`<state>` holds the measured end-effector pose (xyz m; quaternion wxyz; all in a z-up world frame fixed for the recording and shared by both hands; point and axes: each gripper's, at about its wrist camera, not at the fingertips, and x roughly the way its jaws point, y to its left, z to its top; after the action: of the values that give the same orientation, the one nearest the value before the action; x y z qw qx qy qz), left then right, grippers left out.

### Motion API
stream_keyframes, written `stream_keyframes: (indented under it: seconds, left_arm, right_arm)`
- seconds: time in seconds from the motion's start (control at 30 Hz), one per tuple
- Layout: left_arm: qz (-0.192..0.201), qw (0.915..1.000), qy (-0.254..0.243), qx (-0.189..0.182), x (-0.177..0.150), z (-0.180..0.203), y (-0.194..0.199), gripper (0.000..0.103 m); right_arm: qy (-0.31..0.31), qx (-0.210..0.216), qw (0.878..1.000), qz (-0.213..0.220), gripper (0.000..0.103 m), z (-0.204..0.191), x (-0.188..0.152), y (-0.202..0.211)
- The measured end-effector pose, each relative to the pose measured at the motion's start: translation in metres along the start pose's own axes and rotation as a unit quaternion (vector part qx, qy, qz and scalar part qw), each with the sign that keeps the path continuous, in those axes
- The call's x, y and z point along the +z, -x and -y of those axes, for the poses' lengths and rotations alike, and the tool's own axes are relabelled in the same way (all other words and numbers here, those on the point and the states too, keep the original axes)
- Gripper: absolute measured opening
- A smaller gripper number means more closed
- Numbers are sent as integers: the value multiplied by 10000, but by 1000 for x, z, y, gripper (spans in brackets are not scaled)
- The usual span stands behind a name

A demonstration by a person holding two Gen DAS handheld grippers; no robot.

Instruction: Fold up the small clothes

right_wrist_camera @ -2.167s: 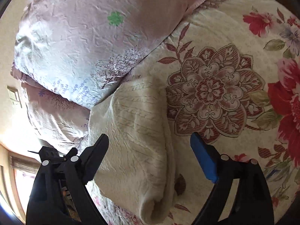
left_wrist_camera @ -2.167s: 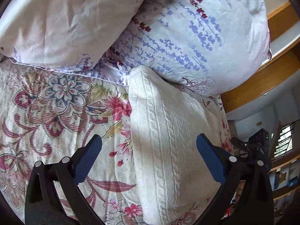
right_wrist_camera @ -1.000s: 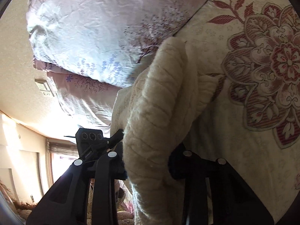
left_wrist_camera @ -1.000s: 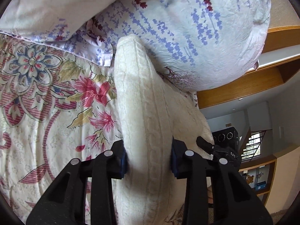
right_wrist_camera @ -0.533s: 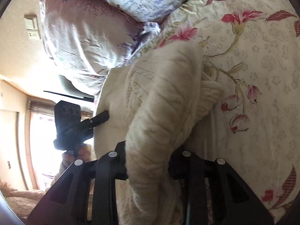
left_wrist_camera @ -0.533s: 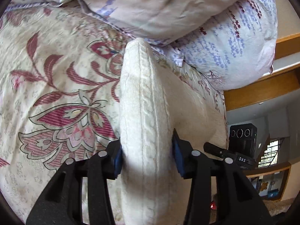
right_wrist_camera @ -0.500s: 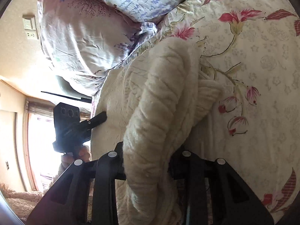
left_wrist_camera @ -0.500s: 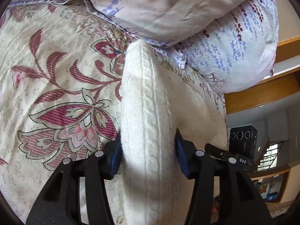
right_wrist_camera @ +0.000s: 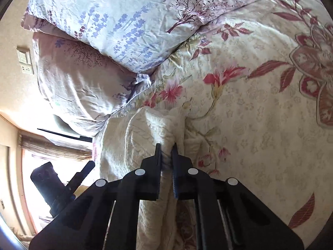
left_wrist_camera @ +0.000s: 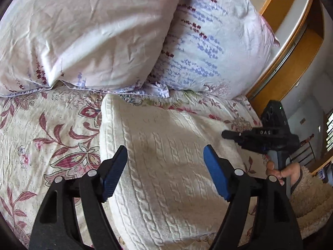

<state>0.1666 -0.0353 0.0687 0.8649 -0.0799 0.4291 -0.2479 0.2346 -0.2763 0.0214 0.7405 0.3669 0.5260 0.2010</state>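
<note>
A cream cable-knit garment (left_wrist_camera: 166, 166) lies folded flat on the floral bedspread (left_wrist_camera: 41, 135). My left gripper (left_wrist_camera: 165, 166) is open just above it, its blue pads (left_wrist_camera: 216, 175) spread over the knit and holding nothing. In the right wrist view my right gripper (right_wrist_camera: 166, 152) is shut on a bunched edge of the same cream garment (right_wrist_camera: 158, 129), which is pinched between its jaws. The right gripper also shows in the left wrist view (left_wrist_camera: 268, 137), held by a hand at the garment's right side.
Two floral pillows (left_wrist_camera: 93, 31) (left_wrist_camera: 208, 52) lean at the head of the bed just beyond the garment. A wooden headboard (left_wrist_camera: 291, 66) runs at the right. A fluffy beige sleeve (left_wrist_camera: 312, 193) shows at the lower right. The left gripper appears at the right wrist view's lower left (right_wrist_camera: 60, 187).
My left gripper has let go of the garment and opened; the garment now lies flat instead of being held up in a ridge. My right gripper still pinches its edge, lower on the bed.
</note>
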Motion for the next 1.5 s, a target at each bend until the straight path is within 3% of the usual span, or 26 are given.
stream_keyframes:
  seconds: [0.1, 0.23, 0.37, 0.47, 0.57, 0.7, 0.83, 0.93, 1.17, 1.27, 1.37, 1.4, 1.43, 1.5]
  left_arm:
    - [-160, 9998, 52, 53, 0, -3, -15, 75]
    - [-272, 9992, -181, 237, -3, -2, -27, 75]
    - [-258, 9982, -380, 393, -6, 4, -29, 75]
    - [-89, 9989, -408, 232, -10, 10, -8, 76]
    - [78, 9975, -537, 457, -25, 16, 13, 81]
    - [78, 9930, -705, 944, -47, 27, 17, 82]
    - [-117, 9886, -747, 1303, -62, 32, 7, 85]
    - [-230, 9832, -812, 1621, -71, 32, -3, 87]
    - [-417, 9882, -194, 1462, -80, 11, -15, 93]
    - [-389, 9877, -195, 1505, -82, 11, -15, 94]
    - [-387, 9873, -154, 1530, -82, 10, -16, 96]
    - [-378, 9871, -160, 1547, -82, 10, -15, 96]
    - [-373, 9869, -171, 1561, -82, 11, -15, 96]
    - [-351, 9859, -234, 1622, -82, 13, -13, 96]
  right_arm:
    - [85, -290, 9995, 94, 9, -2, 10, -7]
    - [46, -593, 9982, 10, 9, 16, 7, -16]
    - [317, -796, 9963, 79, 10, 6, 2, -14]
    - [1017, -984, 9887, 501, 18, -27, -17, 15]
    - [1770, -1004, 9751, 880, 40, -61, -53, 44]
    - [2393, -1386, 9578, 784, 43, -81, -100, 41]
    - [2311, -1659, 9571, 555, 43, -79, -120, 10]
    - [2393, -2132, 9462, 445, 43, -74, -131, -1]
    - [2455, -2457, 9365, 489, 45, -68, -139, -11]
    - [2449, -2496, 9350, 589, 49, -65, -139, -13]
    - [2307, -2533, 9373, 639, 57, -62, -138, -12]
    - [2239, -2577, 9377, 649, 66, -60, -138, -12]
    - [2102, -2561, 9413, 648, 72, -55, -136, -11]
    - [1772, -2413, 9519, 658, 75, -45, -132, -7]
